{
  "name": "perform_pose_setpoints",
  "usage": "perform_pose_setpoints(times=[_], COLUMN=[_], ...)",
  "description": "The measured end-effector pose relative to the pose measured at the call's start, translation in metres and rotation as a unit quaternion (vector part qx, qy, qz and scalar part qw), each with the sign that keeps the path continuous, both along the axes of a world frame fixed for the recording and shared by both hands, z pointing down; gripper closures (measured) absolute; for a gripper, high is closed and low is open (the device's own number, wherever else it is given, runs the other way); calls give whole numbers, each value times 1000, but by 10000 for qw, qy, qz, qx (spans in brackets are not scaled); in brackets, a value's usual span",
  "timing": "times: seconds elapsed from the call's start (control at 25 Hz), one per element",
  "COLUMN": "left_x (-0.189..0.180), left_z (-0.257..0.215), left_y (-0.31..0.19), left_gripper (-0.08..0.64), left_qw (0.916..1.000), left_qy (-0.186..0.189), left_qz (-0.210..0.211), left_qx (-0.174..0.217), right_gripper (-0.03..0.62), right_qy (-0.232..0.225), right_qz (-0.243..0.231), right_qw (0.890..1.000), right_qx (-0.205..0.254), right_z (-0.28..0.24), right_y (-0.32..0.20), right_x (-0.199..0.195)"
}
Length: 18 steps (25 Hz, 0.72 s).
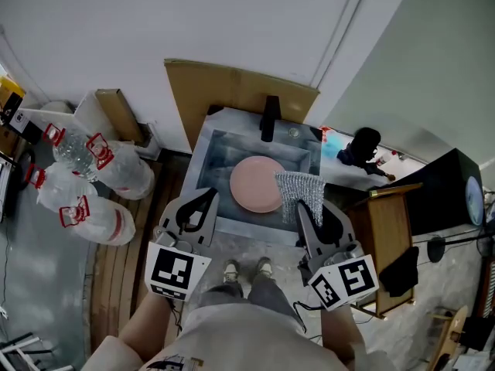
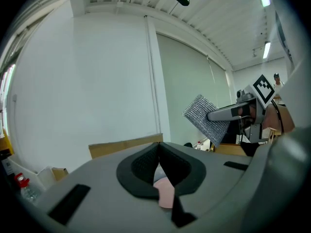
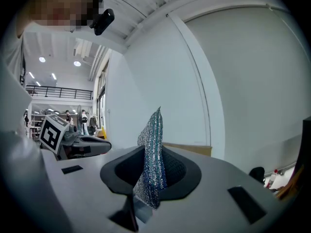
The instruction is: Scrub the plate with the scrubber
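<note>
A round pink plate [image 1: 257, 184] lies flat in the grey sink [image 1: 209, 157] below me. My right gripper [image 1: 302, 206] is shut on a silver mesh scrubber [image 1: 298, 192], which hangs over the plate's right edge. In the right gripper view the scrubber [image 3: 151, 154] stands upright, pinched between the dark pads. My left gripper [image 1: 207, 195] hovers over the sink's front left rim, shut with nothing in it. In the left gripper view its jaws [image 2: 158, 161] meet, a bit of the pink plate [image 2: 165, 193] shows below them, and the scrubber [image 2: 206, 119] sits at the right.
A black faucet [image 1: 270, 119] rises at the sink's back, with a cardboard sheet [image 1: 232, 91] behind it. Several large water bottles [image 1: 97, 180] lie on the floor at the left. A wooden stand [image 1: 384, 226] and a black box [image 1: 445, 188] are at the right.
</note>
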State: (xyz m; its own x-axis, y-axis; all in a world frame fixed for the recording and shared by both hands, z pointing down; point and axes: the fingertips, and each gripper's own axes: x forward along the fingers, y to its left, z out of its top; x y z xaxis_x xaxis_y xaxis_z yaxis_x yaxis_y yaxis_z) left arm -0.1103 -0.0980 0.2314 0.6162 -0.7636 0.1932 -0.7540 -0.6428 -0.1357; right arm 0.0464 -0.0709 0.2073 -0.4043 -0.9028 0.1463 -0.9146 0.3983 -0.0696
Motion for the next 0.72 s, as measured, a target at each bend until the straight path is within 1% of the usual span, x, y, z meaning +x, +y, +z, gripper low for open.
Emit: perform_pose_setpoints(times=[0.16,0.36,0.52,0.6,0.72], left_x=[0,2,16,23,27], left_z=[11,29,66,87,118], left_y=[-12,-27,-51,-65,-82], left_gripper=[543,543,543,541,541], left_qw=[9999,9990,9964,9939,9886], left_qy=[-51,-118,-390,-374,-227], left_qz=[-131,-322,-331,-347,-394], left_qx=[-45,-279,-673,-975,-1434], right_gripper=[486,485,485,485,485], right_qy=[47,98,167,213,240], right_qz=[-109,-261,-423,-474,-514], right_qw=[9998,9990,9977,9971,9958], right_qx=[-142,-335,-495,-562,-717], right_z=[12,31,48,59,79], right_y=[-9,-27,-51,-65,-83], right_x=[6,11,13,14,14])
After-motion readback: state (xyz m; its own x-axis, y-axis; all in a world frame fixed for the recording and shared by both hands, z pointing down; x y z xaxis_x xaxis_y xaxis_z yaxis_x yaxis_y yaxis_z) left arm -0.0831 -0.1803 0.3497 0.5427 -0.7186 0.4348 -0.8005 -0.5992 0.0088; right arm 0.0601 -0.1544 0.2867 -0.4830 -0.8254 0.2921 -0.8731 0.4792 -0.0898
